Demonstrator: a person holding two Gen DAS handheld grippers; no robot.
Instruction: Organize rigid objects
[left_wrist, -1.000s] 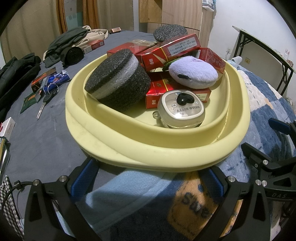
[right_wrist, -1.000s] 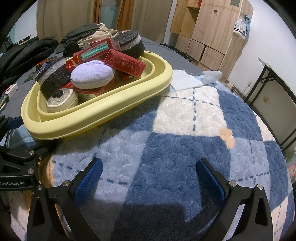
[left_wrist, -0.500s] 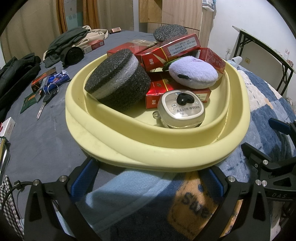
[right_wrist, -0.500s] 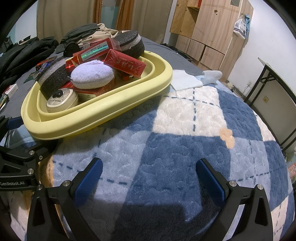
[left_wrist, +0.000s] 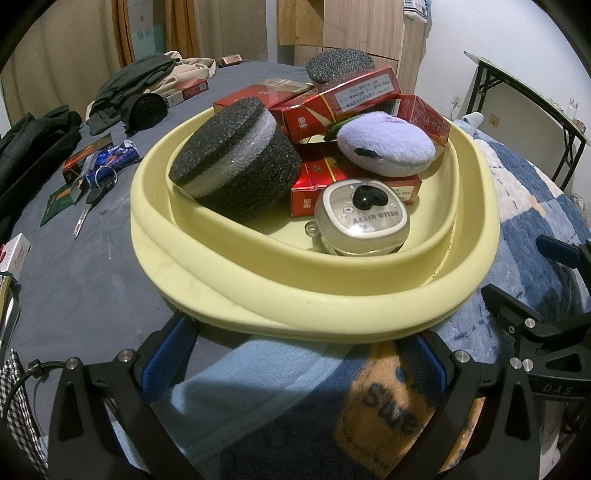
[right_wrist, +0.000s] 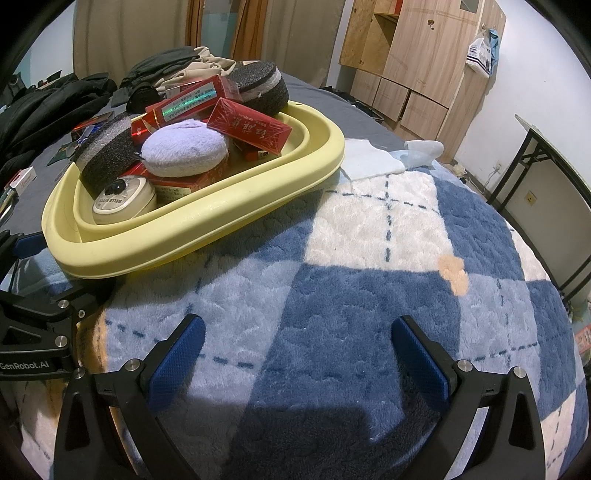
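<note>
Two foam pucks (left_wrist: 236, 166), one basin (left_wrist: 317, 302)

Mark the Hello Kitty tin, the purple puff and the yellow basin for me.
Hello Kitty tin (left_wrist: 364, 216), left wrist view, on its lid.
Purple puff (left_wrist: 386, 147), left wrist view, on its fuzzy top.
Yellow basin (right_wrist: 207, 218), right wrist view, on its near rim.

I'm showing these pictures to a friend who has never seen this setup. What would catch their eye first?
Probably the yellow basin on the bed, heaped with red boxes, two black foam discs, a purple puff and a small round tin nearest the left gripper. Next, the blue and white checked blanket that fills the view over the open right gripper.
</note>
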